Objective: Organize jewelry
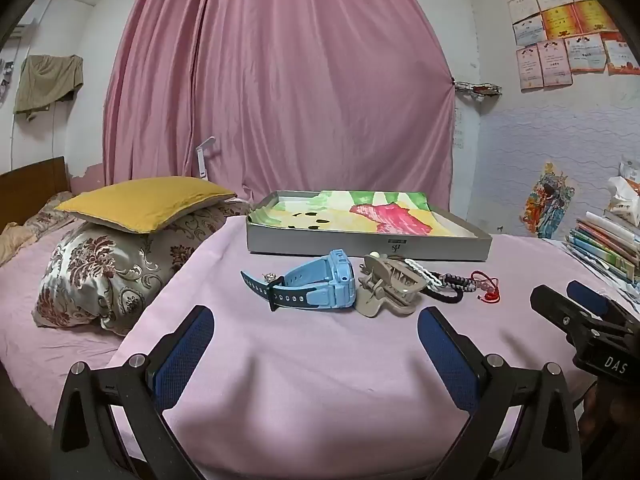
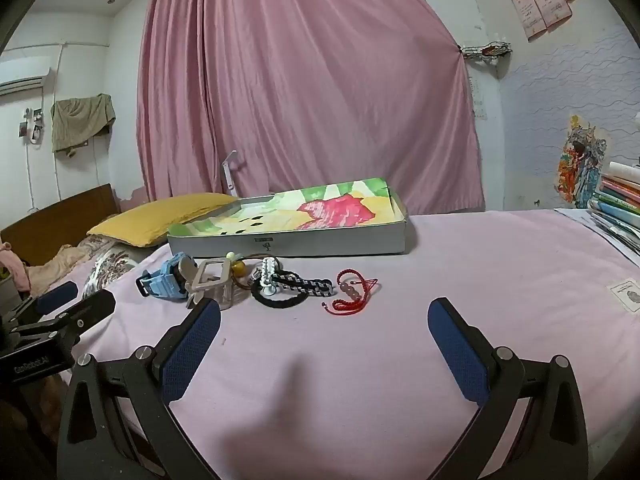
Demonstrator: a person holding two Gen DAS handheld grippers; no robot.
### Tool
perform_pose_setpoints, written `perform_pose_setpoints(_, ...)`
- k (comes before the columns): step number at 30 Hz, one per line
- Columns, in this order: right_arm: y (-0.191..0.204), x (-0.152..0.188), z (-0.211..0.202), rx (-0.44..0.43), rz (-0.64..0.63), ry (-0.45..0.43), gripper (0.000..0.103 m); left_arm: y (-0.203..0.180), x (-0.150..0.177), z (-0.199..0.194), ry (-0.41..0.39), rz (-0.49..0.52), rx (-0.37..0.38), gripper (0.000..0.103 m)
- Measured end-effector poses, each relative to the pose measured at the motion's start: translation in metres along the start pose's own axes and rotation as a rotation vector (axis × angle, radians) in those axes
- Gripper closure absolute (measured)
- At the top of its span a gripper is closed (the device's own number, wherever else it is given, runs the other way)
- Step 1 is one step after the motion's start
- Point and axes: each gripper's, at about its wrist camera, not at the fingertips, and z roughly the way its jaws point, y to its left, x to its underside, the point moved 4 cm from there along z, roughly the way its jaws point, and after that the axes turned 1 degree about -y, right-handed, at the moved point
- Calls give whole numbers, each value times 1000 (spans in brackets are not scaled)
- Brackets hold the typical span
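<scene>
A row of items lies on the pink cloth in front of a shallow grey box (image 1: 360, 244) (image 2: 320, 242) lined with a colourful drawing. From left: a blue watch (image 1: 320, 286) (image 2: 168, 278), a beige hair claw (image 1: 386, 286) (image 2: 212, 280), black and white braided bracelets (image 1: 444, 284) (image 2: 292, 286), and a red string bracelet (image 1: 486, 286) (image 2: 352, 292). My left gripper (image 1: 316, 340) is open and empty, short of the watch and claw. My right gripper (image 2: 324, 340) is open and empty, short of the red bracelet.
A yellow pillow (image 1: 144, 200) on a floral cushion (image 1: 104, 276) lies to the left on the bed. A stack of books (image 1: 608, 240) (image 2: 620, 204) stands at the right. A pink curtain (image 1: 280, 80) hangs behind the box.
</scene>
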Motion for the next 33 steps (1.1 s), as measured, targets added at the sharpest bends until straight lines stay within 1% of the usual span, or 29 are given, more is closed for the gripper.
perform_pose_setpoints(9,0,1,-4,9,-1,-4,1,-1,0,-1,4,-1,0,1)
perform_pose_setpoints(10,6,0,0,3,-4,2,1,0,0,0,4,-3,4,1)
perform_pose_setpoints(13,8,0,-1,5,-1,1,1,-1,0,-1,2,1,4,1)
perform_pose_setpoints(25,5,2,0,-5,4,4,1,-3,1,5,5,1,5,1)
perform_pose_setpoints(32,6,1,-3,-8,6,5,1,-4,1,4,7,1,3,1)
perform_pose_setpoints(33,7,5,3,-12,6,5,1,-2,3,0,7,-1,3,1)
